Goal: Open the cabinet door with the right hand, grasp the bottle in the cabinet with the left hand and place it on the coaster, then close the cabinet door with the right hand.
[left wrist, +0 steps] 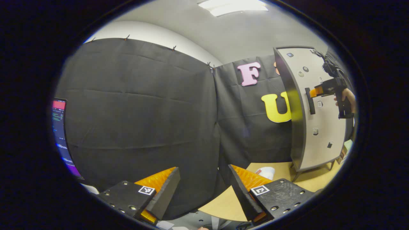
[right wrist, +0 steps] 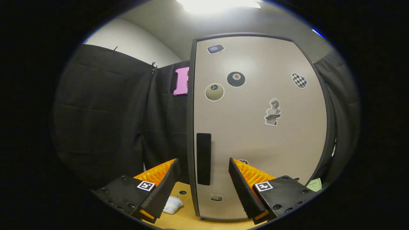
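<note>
In the right gripper view, the right gripper is spread wide, its jaws standing on either side of the dark vertical handle of the cabinet door without touching it. Below and between the fingers, a crumpled white wrapper lies on the wooden bench. The door is pale, dotted with stickers, and appears closed; the bottle and coaster cannot be made out.

In the left gripper view, the left gripper is likewise released and grasps nothing, facing the black cloth wall. Farther off at the right stands the cabinet on the bench, with a hand bringing the other gripper up near its handle.
</note>
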`<state>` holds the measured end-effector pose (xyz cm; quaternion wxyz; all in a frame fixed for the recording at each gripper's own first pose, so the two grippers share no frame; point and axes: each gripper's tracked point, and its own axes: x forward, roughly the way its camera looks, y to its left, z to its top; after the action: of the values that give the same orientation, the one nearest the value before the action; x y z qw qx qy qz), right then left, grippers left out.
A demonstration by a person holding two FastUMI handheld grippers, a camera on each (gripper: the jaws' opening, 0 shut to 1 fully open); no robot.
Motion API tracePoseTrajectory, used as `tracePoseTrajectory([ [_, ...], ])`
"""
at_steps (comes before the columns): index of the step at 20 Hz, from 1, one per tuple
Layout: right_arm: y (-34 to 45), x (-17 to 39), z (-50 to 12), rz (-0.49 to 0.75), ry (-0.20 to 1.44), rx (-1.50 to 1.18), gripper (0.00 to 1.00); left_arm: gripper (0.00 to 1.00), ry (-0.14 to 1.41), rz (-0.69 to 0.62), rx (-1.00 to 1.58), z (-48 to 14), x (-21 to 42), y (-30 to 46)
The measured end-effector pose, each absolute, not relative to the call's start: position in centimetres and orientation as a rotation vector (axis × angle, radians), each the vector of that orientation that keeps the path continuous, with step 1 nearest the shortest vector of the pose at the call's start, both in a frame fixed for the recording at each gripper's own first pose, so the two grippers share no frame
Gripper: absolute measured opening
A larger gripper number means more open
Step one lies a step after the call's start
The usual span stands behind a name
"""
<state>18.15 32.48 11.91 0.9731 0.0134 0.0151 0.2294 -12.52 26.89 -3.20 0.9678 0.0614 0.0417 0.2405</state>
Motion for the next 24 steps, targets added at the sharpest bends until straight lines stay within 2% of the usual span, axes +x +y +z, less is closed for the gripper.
tracePoseTrajectory([
  [6, 34.4, 21.2, 10.6, 0.404, 0.078, 0.026, 0.96, 0.93, 0.085, 0.508, 0.115, -3.9, -13.1, 29.3],
  [7, 34.6, 21.8, 10.2, 0.389, 0.094, 0.010, 0.89, 0.89, 0.090, 0.507, 0.110, -4.1, -13.1, 29.6],
  [8, 34.8, 22.3, 9.6, 0.381, 0.112, -0.003, 0.84, 0.96, 0.093, 0.507, 0.105, -4.3, -13.1, 29.9],
  [9, 35.0, 22.8, 9.0, 0.372, 0.134, -0.013, 0.80, 0.96, 0.094, 0.506, 0.102, -4.5, -13.1, 30.2],
  [10, 35.3, 22.9, 8.5, 0.374, 0.155, -0.011, 0.83, 0.93, 0.096, 0.504, 0.099, -4.7, -13.1, 30.3],
  [11, 35.5, 23.1, 8.1, 0.374, 0.171, -0.007, 0.81, 0.89, 0.097, 0.501, 0.098, -4.7, -13.1, 30.4],
  [13, 35.7, 23.2, 8.0, 0.373, 0.189, 0.003, 0.70, 0.96, 0.088, 0.501, 0.105, -4.4, -13.2, 30.7],
  [14, 35.8, 23.2, 8.2, 0.376, 0.192, 0.013, 0.70, 0.89, 0.087, 0.499, 0.109, -4.4, -13.3, 30.8],
  [15, 36.0, 23.2, 8.5, 0.381, 0.189, 0.023, 0.73, 0.93, 0.086, 0.497, 0.110, -4.4, -13.4, 30.9],
  [16, 35.2, 23.9, 8.5, 0.338, 0.189, 0.012, 0.70, 0.89, 0.086, 0.496, 0.110, -4.5, -13.4, 31.0],
  [17, 35.1, 24.0, 8.6, 0.338, 0.199, 0.020, 0.46, 0.89, 0.086, 0.496, 0.107, -4.5, -13.4, 31.1],
  [18, 35.1, 23.6, 8.4, 0.340, 0.214, 0.031, 0.37, 0.89, 0.087, 0.494, 0.102, -4.6, -13.4, 31.4],
  [19, 35.1, 23.6, 8.4, 0.348, 0.231, 0.038, 0.39, 0.93, 0.088, 0.493, 0.097, -4.6, -13.4, 31.5],
  [21, 34.9, 23.2, 8.6, 0.352, 0.249, 0.033, 0.23, 0.93, 0.086, 0.483, 0.091, -4.6, -13.2, 31.5],
  [23, 35.1, 23.4, 8.3, 0.359, 0.257, 0.010, 0.13, 0.89, 0.077, 0.473, 0.099, -4.1, -13.0, 31.5],
  [24, 35.0, 23.3, 8.4, 0.367, 0.255, 0.000, 0.16, 0.93, 0.072, 0.468, 0.104, -4.0, -13.0, 31.4],
])
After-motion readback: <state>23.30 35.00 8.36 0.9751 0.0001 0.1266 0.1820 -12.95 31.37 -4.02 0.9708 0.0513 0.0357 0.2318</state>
